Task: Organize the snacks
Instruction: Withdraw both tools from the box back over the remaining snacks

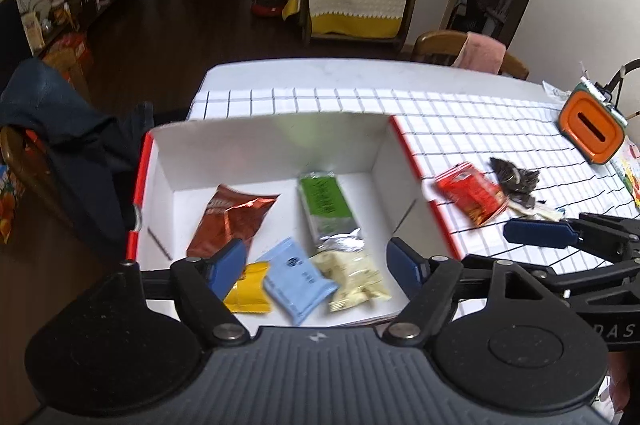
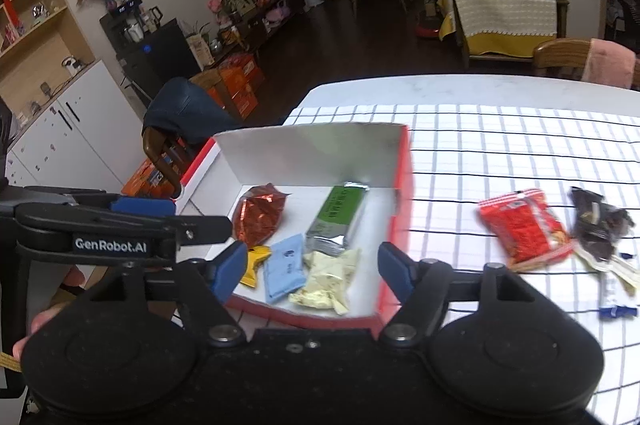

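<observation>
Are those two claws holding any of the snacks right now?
No. The left gripper and right gripper are both open and empty; the snacks lie loose in the box.

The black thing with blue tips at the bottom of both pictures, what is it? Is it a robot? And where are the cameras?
It's no robot. A person holds one grabber in each hand, and a small camera sits on each, looking along its two fingers. One picture comes from the left gripper, the other from the right gripper. Both are open and hold nothing. On the checked tablecloth stands a white box with red sides. Inside lie five snacks: a brown-red packet, a green bar, a yellow one, a blue one and a cream one. Outside the box wait a red packet and a dark wrapper.
</observation>
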The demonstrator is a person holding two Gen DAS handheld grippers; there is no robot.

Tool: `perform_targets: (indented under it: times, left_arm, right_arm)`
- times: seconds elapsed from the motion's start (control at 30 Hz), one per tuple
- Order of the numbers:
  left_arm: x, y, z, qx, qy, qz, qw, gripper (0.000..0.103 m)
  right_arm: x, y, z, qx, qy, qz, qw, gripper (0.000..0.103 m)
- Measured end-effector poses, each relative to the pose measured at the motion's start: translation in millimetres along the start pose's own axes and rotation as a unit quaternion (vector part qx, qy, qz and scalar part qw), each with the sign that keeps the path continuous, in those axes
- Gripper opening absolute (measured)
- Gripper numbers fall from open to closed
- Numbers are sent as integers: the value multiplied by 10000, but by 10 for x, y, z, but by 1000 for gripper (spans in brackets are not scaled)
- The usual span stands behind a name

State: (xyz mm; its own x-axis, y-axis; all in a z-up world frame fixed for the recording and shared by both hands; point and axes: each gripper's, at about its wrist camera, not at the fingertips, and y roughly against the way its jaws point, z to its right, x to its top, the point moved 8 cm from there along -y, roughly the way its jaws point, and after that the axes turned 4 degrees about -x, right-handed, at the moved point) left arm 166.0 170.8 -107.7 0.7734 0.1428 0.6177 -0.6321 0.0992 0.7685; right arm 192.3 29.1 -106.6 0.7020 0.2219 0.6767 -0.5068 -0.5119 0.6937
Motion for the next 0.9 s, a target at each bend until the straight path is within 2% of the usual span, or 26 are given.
perform_targets:
  times: [0.1, 0.3, 0.4, 0.67, 0.9]
  left_arm:
    - [22, 45, 186, -30, -54, 128, 9999, 83]
    - [38, 40, 601, -169, -95, 235, 9995, 84]
    - [55, 7, 811, -182, -75, 346, 9992, 86]
    - [68, -278, 1385, -330, 24, 182, 9993, 88]
    - [1, -591, 2000, -514, -229, -74, 9984, 88]
  right_arm:
    - [-17, 141, 166, -80, -74, 107, 9999, 81]
    - [-98, 393, 570, -252, -243, 248, 9991, 85]
    - [-146, 503, 795, -334, -323, 312, 9984, 95]
    - [-285, 770, 1475, -633, -365, 329, 9968, 96]
    - [-450, 918, 2113, -916, -306, 224, 9951, 96]
